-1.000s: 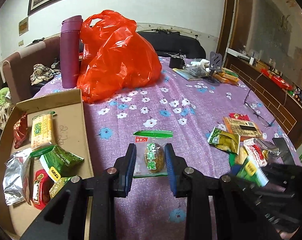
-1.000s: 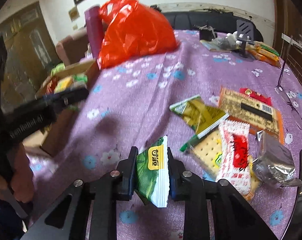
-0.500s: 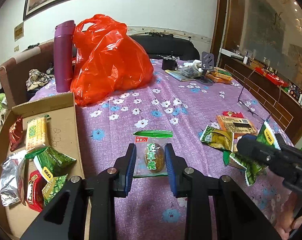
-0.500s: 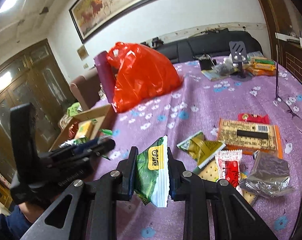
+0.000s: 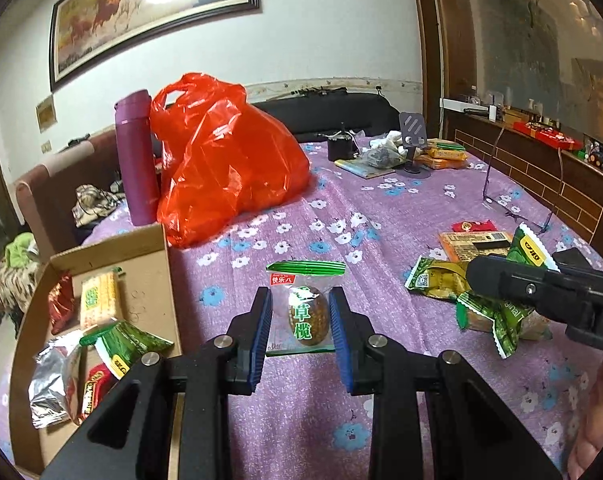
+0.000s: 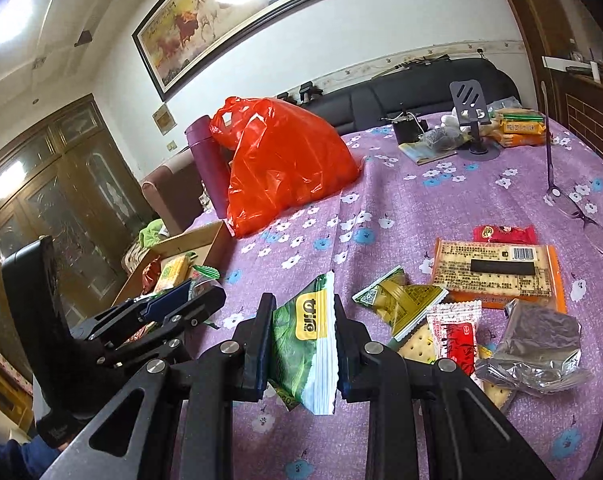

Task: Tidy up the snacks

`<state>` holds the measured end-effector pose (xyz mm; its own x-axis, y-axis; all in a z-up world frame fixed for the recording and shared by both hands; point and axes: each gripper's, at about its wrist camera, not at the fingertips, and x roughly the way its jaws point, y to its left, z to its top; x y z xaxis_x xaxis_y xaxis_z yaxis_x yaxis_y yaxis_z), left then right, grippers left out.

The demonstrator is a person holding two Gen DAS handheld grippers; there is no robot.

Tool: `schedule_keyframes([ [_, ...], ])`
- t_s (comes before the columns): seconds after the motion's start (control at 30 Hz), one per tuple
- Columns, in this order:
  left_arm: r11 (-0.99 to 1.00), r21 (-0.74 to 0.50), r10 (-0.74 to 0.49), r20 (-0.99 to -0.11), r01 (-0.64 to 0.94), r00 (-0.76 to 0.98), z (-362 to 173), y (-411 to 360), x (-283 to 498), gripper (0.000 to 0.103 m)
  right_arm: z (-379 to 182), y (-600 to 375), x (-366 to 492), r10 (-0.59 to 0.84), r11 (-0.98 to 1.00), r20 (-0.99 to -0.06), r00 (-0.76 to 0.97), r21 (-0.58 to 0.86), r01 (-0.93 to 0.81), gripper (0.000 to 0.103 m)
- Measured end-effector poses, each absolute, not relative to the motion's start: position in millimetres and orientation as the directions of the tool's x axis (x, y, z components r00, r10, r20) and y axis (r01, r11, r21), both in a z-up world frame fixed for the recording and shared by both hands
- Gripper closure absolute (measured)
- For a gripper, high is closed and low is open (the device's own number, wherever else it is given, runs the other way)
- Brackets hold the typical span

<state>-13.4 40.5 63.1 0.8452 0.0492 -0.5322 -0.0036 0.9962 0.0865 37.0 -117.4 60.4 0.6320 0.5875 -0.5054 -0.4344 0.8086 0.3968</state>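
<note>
In the left wrist view, a clear olive packet [image 5: 306, 312] is pinched by the left tool [image 5: 300, 334] above the desk [image 5: 381, 216], beside the cardboard box [image 5: 149, 276]. In the right wrist view, a green snack packet [image 6: 307, 336] is pinched by the right tool [image 6: 303, 344] above the desk.

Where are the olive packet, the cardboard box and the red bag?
olive packet [image 5: 306, 312], left wrist view, on the olive.
cardboard box [image 5: 149, 280], left wrist view, bare floor.
red bag [image 6: 285, 160], right wrist view, front face.
</note>
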Motion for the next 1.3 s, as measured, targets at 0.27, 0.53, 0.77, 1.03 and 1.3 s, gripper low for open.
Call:
schedule_keyframes([
  [0.27, 0.993, 0.118, 0.066, -0.498, -0.007, 0.865, 66.2, 36.0, -19.9, 0.075, 58.5, -118.6, 38.8, 0.586, 0.809, -0.510, 0.630, 0.405, -0.425, 0.075],
  [0.53, 0.993, 0.119, 0.068, -0.493, -0.010, 0.867, 67.4, 35.7, -21.6, 0.075, 57.9, -119.2, 40.4, 0.582, 0.813, -0.513, 0.631, 0.402, -0.422, 0.075],
  [0.77, 0.993, 0.118, 0.068, -0.493, -0.010, 0.867, 67.6, 36.1, -21.7, 0.075, 57.2, -118.6, 41.5, 0.575, 0.817, -0.519, 0.632, 0.398, -0.417, 0.075],
  [1.03, 0.993, 0.119, 0.067, -0.494, -0.009, 0.867, 67.8, 36.2, -21.9, 0.075, 56.6, -118.0, 41.6, 0.576, 0.817, -0.518, 0.633, 0.399, -0.417, 0.075],
  [1.3, 0.993, 0.117, 0.070, -0.495, -0.013, 0.866, 68.1, 36.3, -22.6, 0.075, 56.9, -117.2, 41.0, 0.577, 0.816, -0.517, 0.633, 0.399, -0.418, 0.075],
])
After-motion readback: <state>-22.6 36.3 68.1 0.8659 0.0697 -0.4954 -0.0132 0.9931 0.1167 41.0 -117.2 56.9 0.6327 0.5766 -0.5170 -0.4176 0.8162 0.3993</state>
